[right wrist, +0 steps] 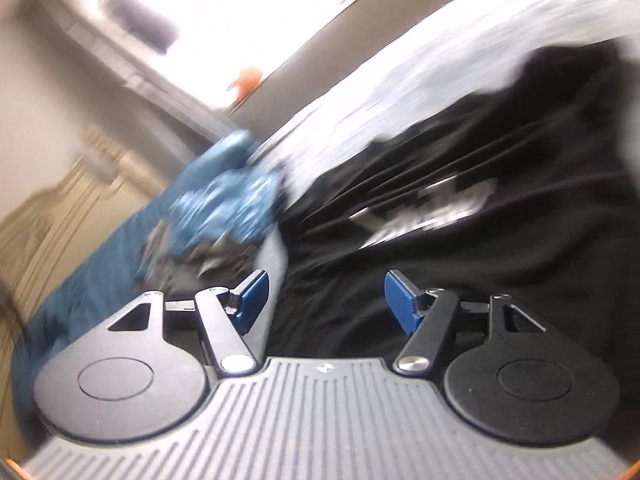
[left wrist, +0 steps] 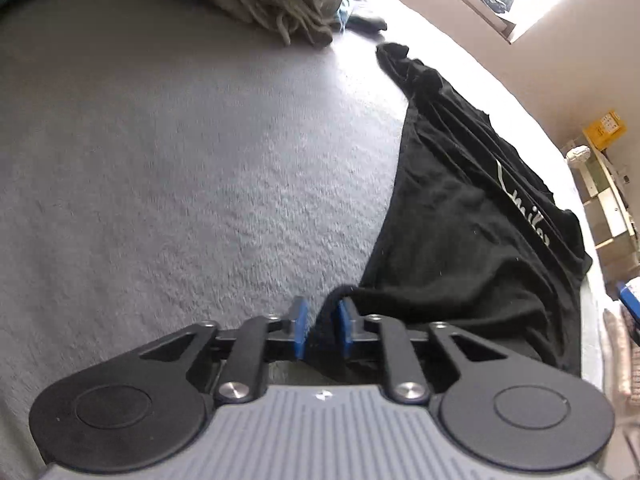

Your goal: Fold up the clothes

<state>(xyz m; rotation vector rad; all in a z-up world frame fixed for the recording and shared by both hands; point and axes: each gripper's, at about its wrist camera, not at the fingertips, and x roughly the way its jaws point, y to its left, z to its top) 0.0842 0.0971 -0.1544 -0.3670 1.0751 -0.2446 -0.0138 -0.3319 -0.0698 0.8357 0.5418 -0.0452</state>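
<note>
Your left gripper (left wrist: 322, 330) is pointing down at a grey bed cover (left wrist: 180, 168), its blue pads (left wrist: 301, 330) standing slightly apart. A dark corner of the black T-shirt (left wrist: 472, 240) is reaching the gap between them, just beside the right-hand pad, but you cannot tell from this view whether the pads are pressing on it. The shirt is lying bunched and wrinkled along the right edge of the bed, its white lettering (left wrist: 524, 208) partly showing in a fold. A heap of beige clothes (left wrist: 280, 4) is lying at the far end of the bed, well apart from the shirt.

Your right gripper (right wrist: 326, 304) is hovering over the same black T-shirt (right wrist: 500, 264), its jaws spread wide with nothing between them. This view is heavily blurred; a blue patterned cloth (right wrist: 228, 204) is lying to the left of the shirt.
</note>
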